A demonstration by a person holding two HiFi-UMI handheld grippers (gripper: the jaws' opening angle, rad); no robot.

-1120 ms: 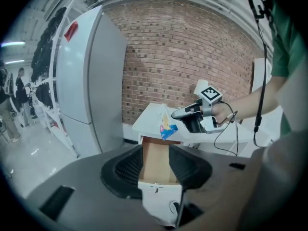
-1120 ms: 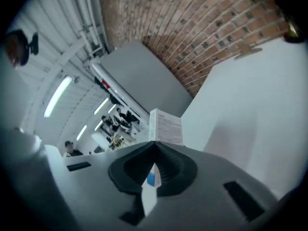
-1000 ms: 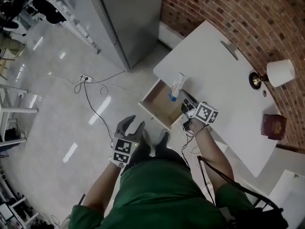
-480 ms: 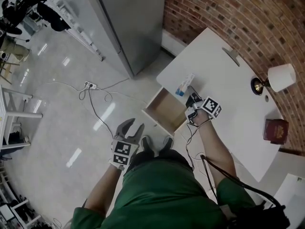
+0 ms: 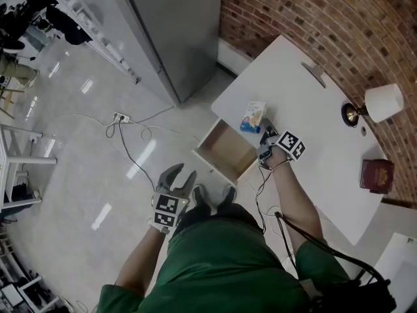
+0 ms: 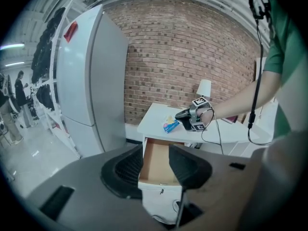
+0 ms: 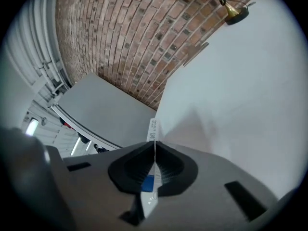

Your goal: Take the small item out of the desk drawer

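The small item is a thin white and blue packet (image 5: 253, 116) (image 6: 170, 124). It rests low over the white desk top (image 5: 313, 122), past the drawer. My right gripper (image 5: 262, 132) (image 7: 155, 160) is shut on the packet's (image 7: 152, 131) near edge, which stands up between the jaws. The desk drawer (image 5: 210, 137) (image 6: 161, 160) hangs open below the desk edge, its brown inside bare. My left gripper (image 5: 178, 175) (image 6: 156, 165) is open, holds nothing, and hovers above the floor short of the drawer front.
On the desk's far side stand a white-shaded lamp (image 5: 382, 100) and a red-brown book (image 5: 374, 173). A grey flat piece (image 5: 314, 68) lies near the brick wall. A tall grey cabinet (image 5: 176, 25) stands left of the desk. A power strip and cable (image 5: 120, 118) lie on the floor.
My right gripper carried the packet from above the open drawer up and away onto the desk top. The left gripper stayed nearly where it was.
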